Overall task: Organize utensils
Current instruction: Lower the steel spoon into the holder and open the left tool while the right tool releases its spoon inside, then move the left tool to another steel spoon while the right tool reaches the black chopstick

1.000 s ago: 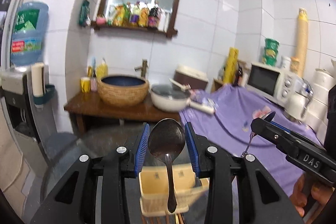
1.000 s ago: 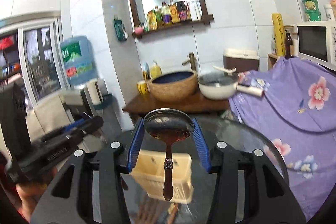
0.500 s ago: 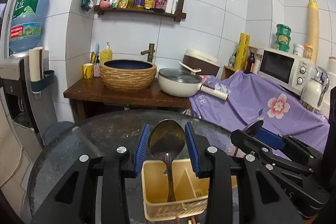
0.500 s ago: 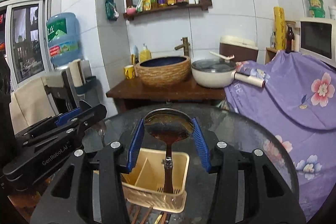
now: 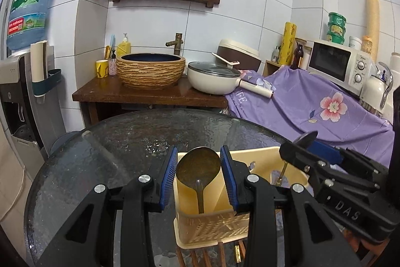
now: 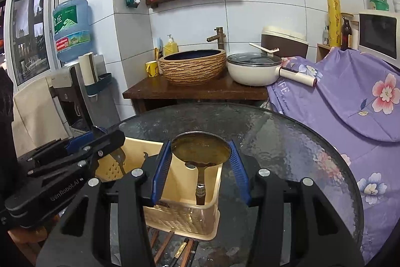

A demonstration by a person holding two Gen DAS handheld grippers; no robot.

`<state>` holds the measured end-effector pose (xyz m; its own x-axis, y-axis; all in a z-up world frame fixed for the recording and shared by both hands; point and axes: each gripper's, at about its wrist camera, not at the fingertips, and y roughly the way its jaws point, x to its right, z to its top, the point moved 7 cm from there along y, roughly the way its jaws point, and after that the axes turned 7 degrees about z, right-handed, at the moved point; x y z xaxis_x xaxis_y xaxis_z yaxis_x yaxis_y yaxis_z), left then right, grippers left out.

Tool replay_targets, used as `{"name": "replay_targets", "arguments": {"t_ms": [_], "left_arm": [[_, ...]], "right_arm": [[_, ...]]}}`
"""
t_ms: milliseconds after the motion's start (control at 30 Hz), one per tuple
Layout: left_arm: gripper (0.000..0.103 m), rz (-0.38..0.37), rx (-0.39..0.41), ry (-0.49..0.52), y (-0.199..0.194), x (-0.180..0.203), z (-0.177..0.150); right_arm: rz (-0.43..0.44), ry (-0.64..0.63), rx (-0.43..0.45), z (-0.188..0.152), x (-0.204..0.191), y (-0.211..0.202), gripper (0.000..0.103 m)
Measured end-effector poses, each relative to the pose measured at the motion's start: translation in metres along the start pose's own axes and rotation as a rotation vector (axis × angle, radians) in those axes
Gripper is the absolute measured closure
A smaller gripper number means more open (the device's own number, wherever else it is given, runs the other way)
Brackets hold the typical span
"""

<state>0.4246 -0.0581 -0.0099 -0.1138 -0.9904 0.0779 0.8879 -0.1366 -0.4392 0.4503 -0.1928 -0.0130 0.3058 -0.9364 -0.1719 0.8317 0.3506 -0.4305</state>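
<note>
Left tool (image 5: 197, 173) grips spoon (image 5: 198, 168) upright, bowl up, handle in caddy (image 5: 212, 229)

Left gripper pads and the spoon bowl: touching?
Touching. In the left wrist view the spoon bowl fills the span between the left gripper blue pads, both edges meeting them with no gap, handle hanging into the yellow utensil basket.

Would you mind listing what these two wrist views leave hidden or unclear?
- Left wrist view: the left spoon has its handle end hidden behind the utensil basket wall.
- Right wrist view: the right spoon has its handle tip hidden the same way.
- Both views: the chopsticks below the basket are cut off by the bottom edge and the claw bodies.
- Left wrist view: microwave dial markings are too small to read.
</note>
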Motion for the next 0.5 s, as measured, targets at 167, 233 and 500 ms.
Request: {"name": "replay_targets", "arguments": {"t_ms": [167, 233, 500], "left_arm": [[0.062, 0.002, 0.021, -0.005, -0.007, 0.000, -0.001], [0.047, 0.013, 0.037, -0.005, -0.013, -0.001, 0.000], [0.016, 0.085, 0.083, -0.008, -0.066, -0.021, -0.011]], "right_arm": [[0.004, 0.013, 0.027, 0.005, 0.003, -0.006, 0.037], [0.005, 0.026, 0.031, 0.007, 0.007, -0.011, 0.037], [-0.014, 0.045, 0.031, -0.009, 0.008, -0.058, 0.036]]}}
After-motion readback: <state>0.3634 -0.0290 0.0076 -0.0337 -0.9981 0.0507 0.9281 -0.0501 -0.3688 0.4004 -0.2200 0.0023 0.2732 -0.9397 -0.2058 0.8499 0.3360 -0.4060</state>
